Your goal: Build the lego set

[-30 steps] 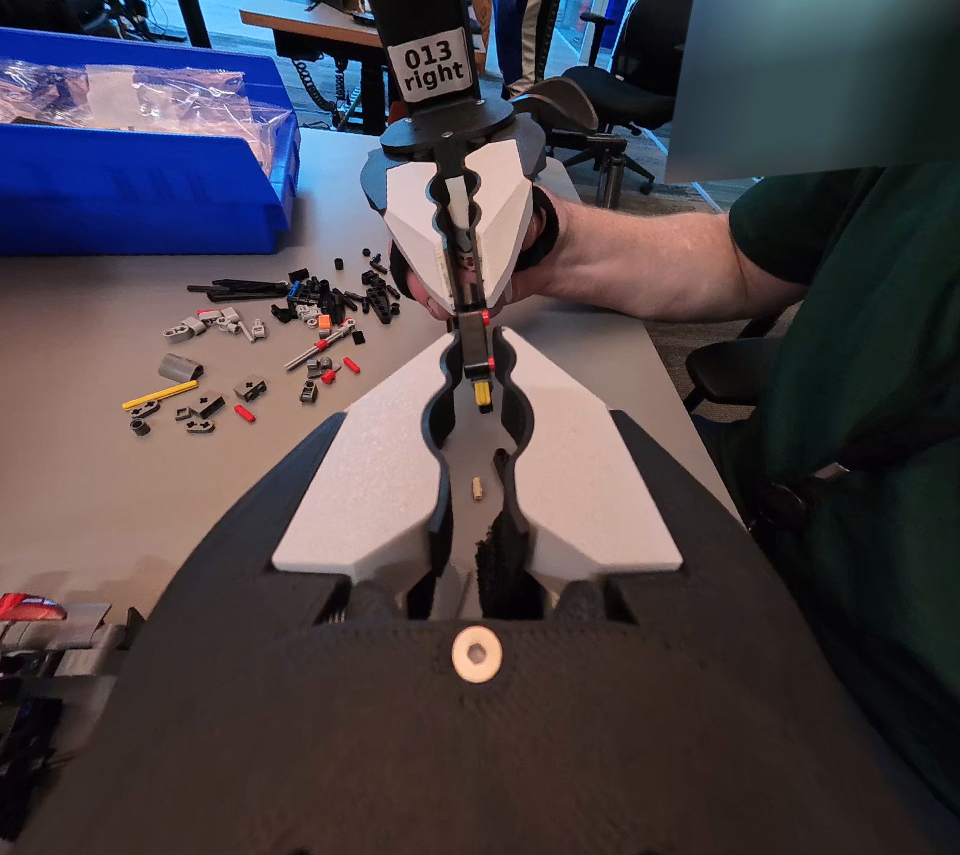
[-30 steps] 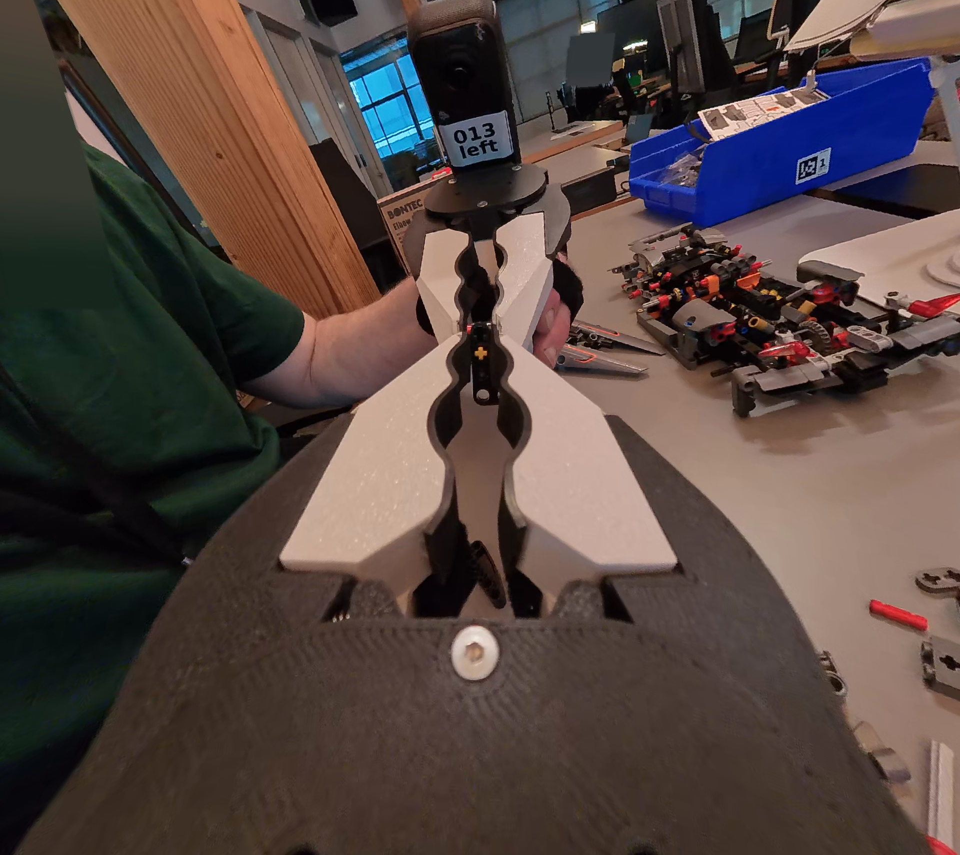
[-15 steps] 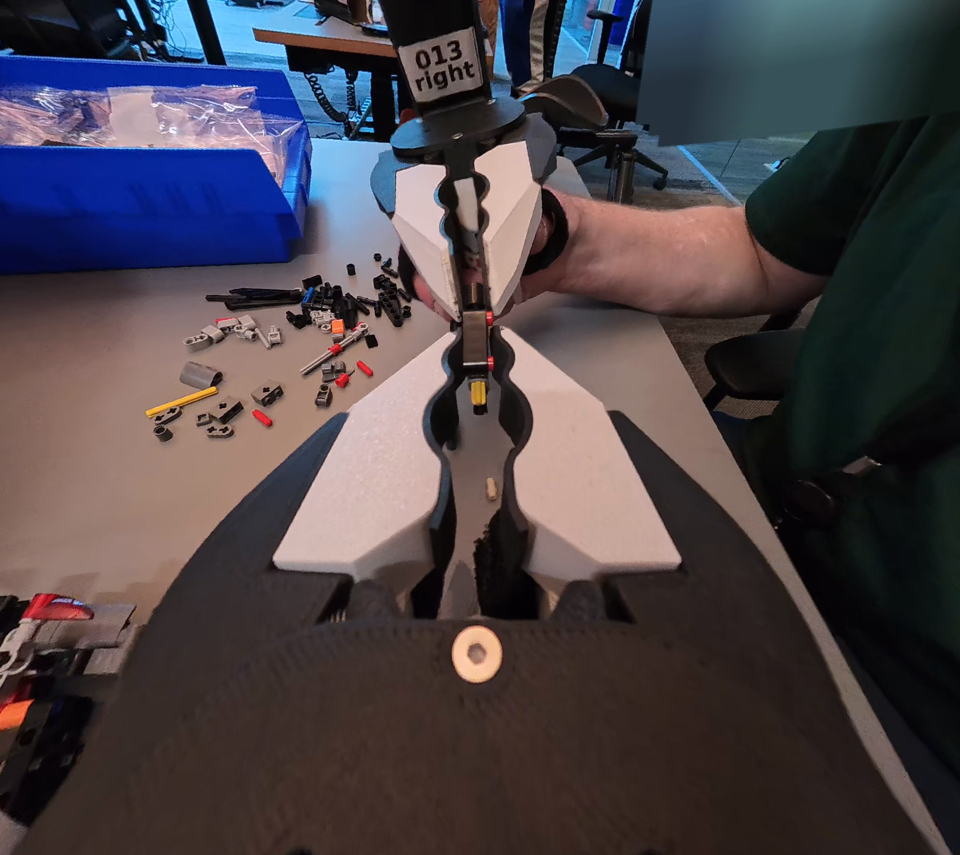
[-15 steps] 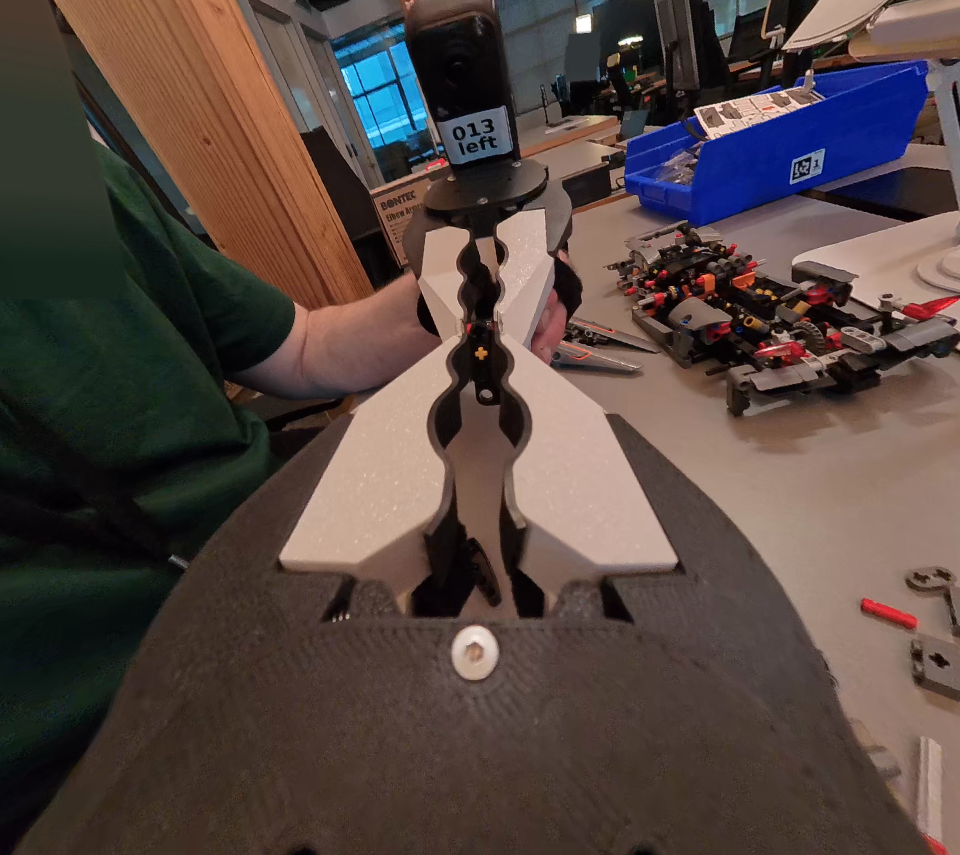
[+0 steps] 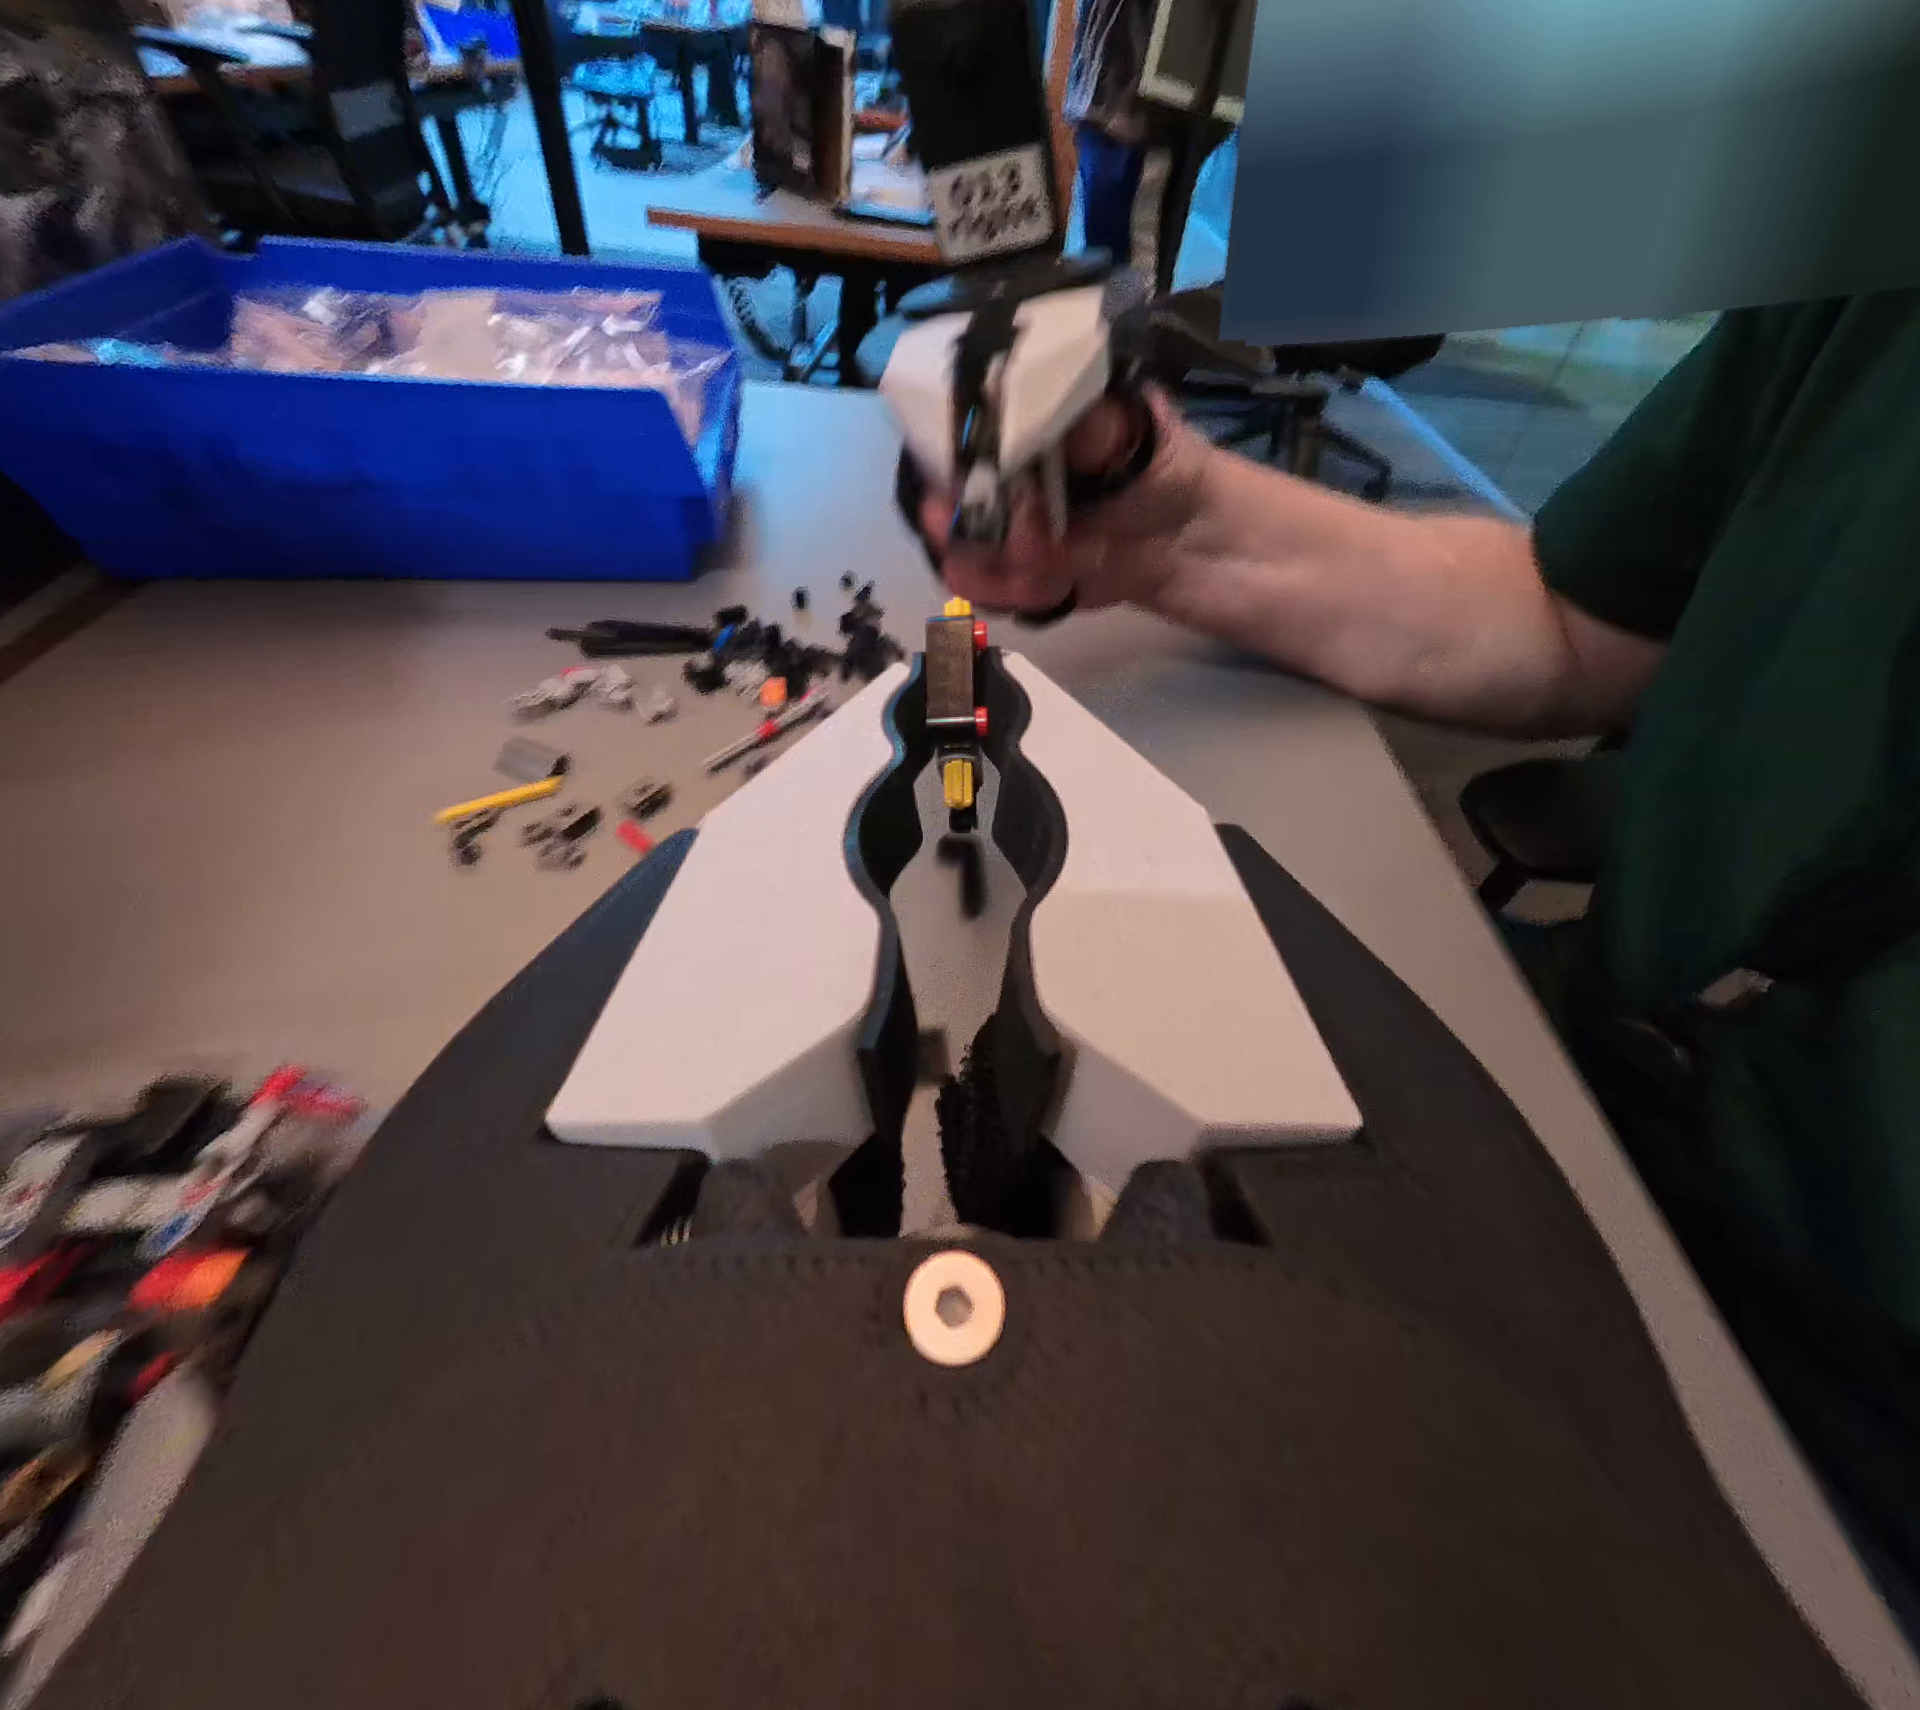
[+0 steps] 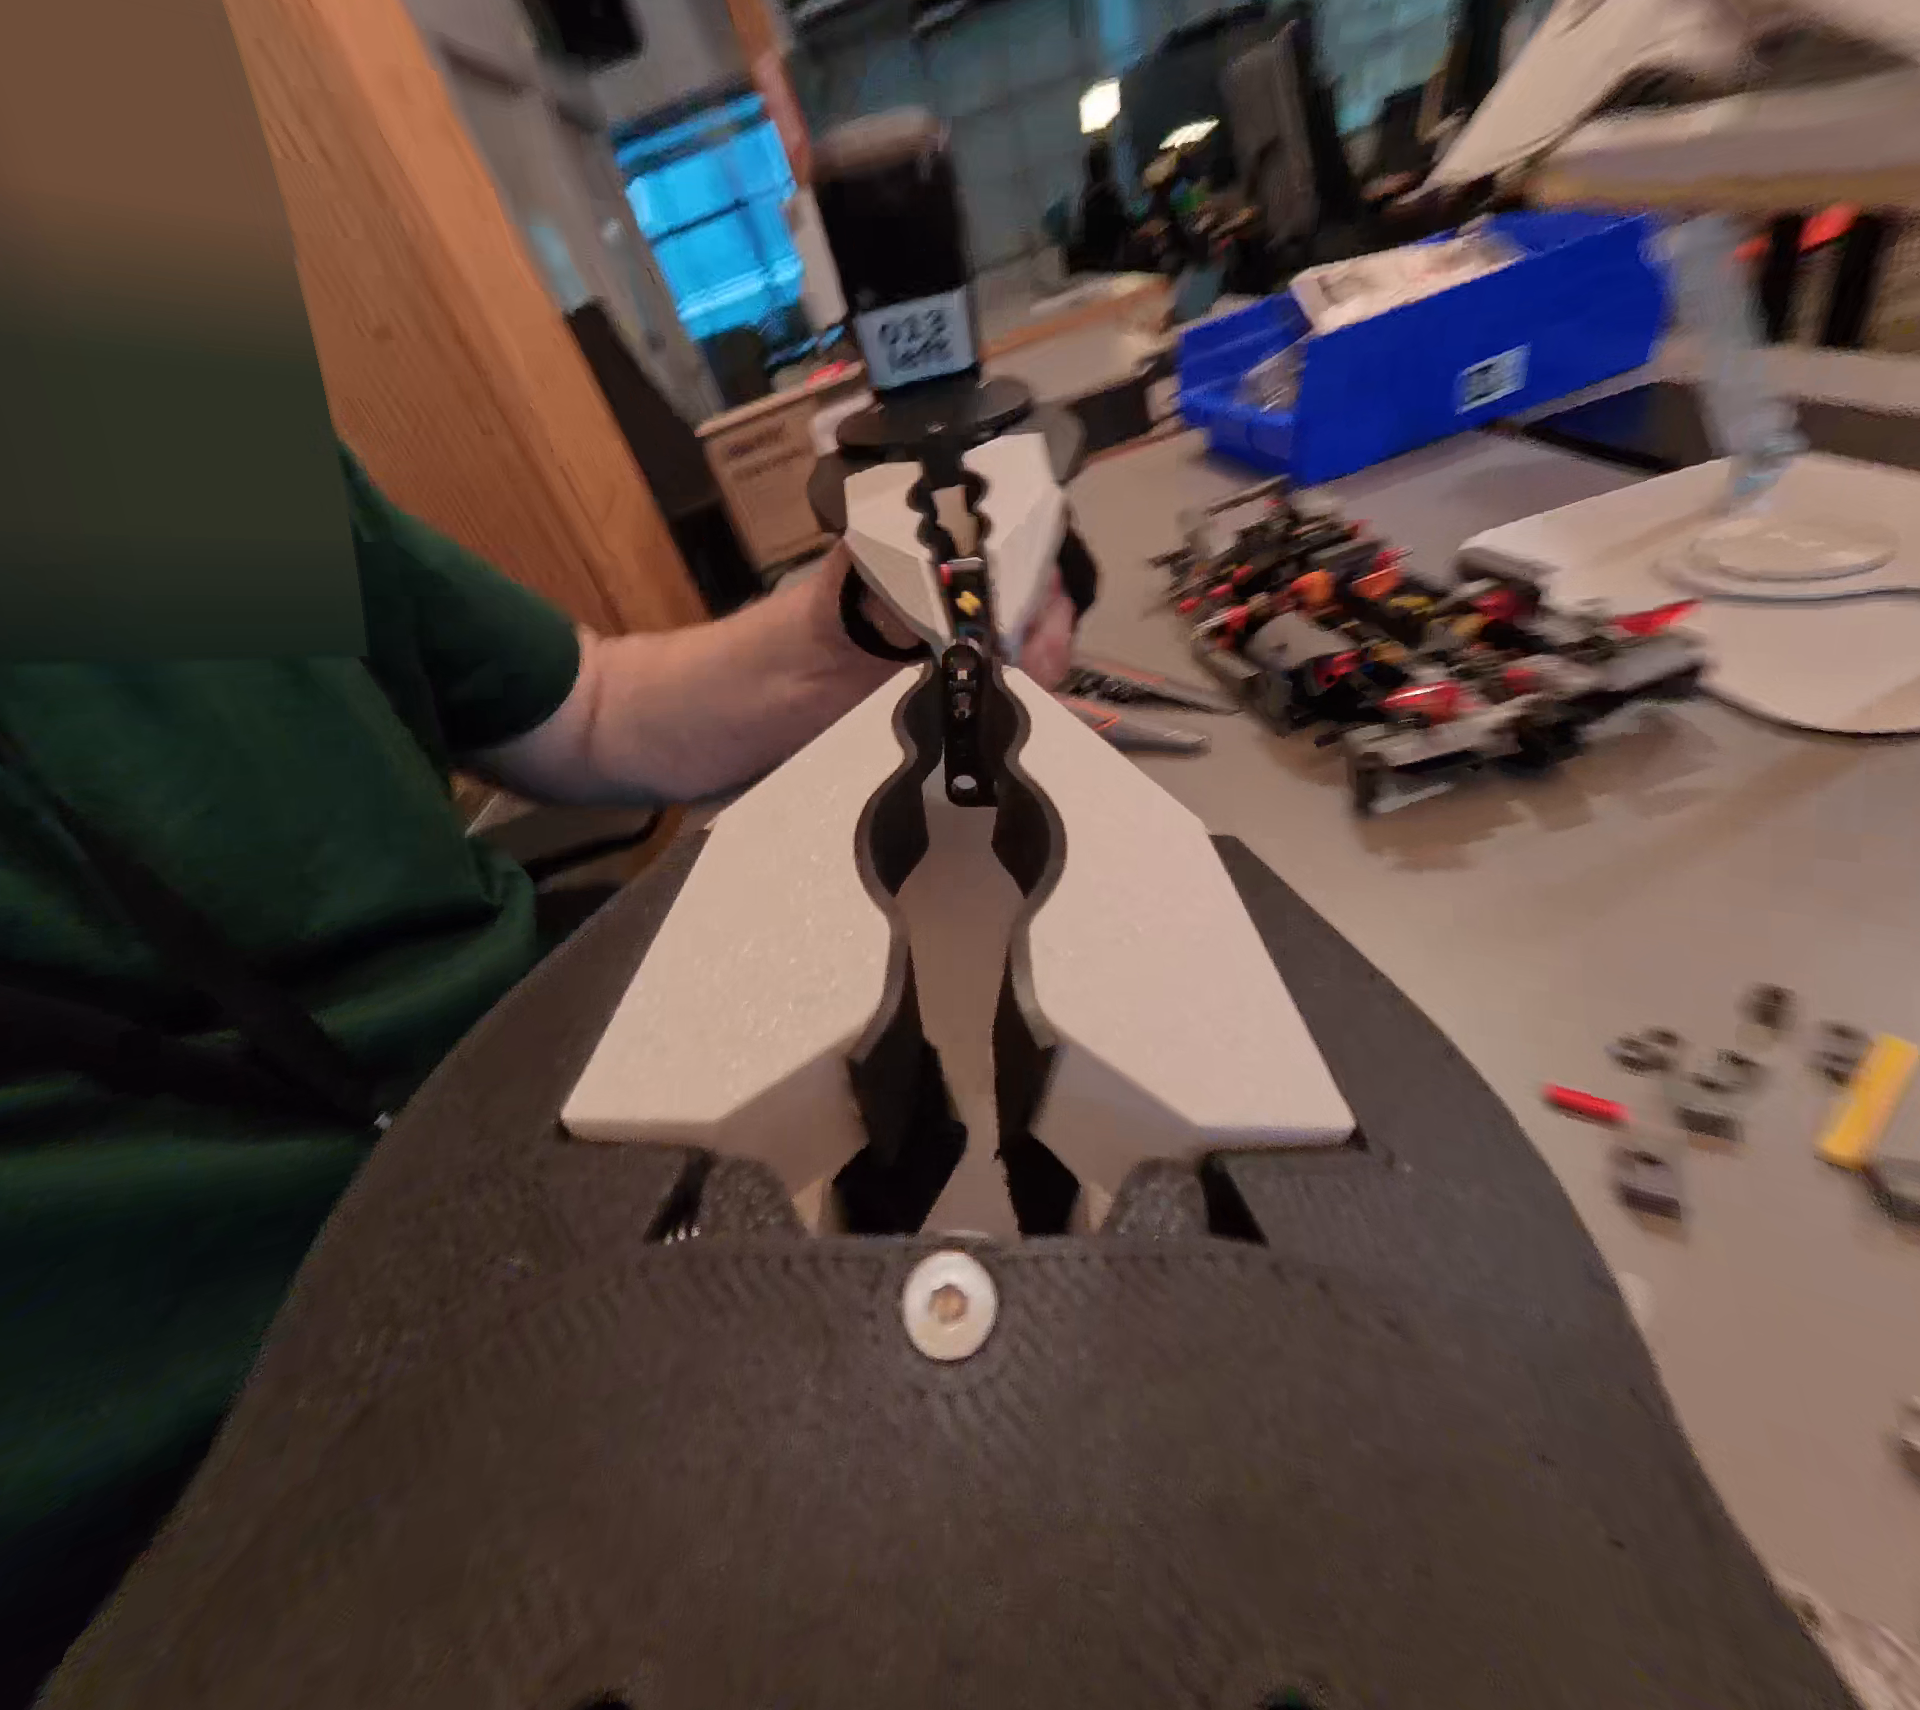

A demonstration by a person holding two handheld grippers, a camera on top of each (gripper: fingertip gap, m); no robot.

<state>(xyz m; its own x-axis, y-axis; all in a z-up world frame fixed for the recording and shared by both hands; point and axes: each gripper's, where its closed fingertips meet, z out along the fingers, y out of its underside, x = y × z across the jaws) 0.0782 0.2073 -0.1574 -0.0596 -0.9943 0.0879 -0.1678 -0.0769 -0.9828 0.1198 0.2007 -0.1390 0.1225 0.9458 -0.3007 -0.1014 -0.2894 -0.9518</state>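
My left gripper [image 5: 954,673] is shut on a small dark grey piece [image 5: 952,668] with a yellow axle and red pins, held above the table. My right gripper [image 6: 961,704] is shut on a thin black beam [image 6: 964,730] with holes. The two grippers face each other with a gap between them. The right gripper [image 5: 992,455] shows blurred and farther off in the left wrist view. The left gripper [image 6: 961,564] and its piece show in the right wrist view. The partly built lego car [image 6: 1403,652] stands on the table to the right.
Loose lego parts [image 5: 665,725] lie scattered on the grey table [image 5: 260,829] ahead of a blue bin [image 5: 364,434] holding bags. More loose parts and a yellow beam [image 6: 1870,1099] lie at the right. A white stand base [image 6: 1766,621] is behind the car. A person in a green shirt [image 5: 1766,725] sits close. The tips of one gripper are about 5 centimeters away from the tips of the other.
The grippers were tip to tip with their pieces together. Now they have drawn apart, each holding its own piece. Both views are blurred by motion.
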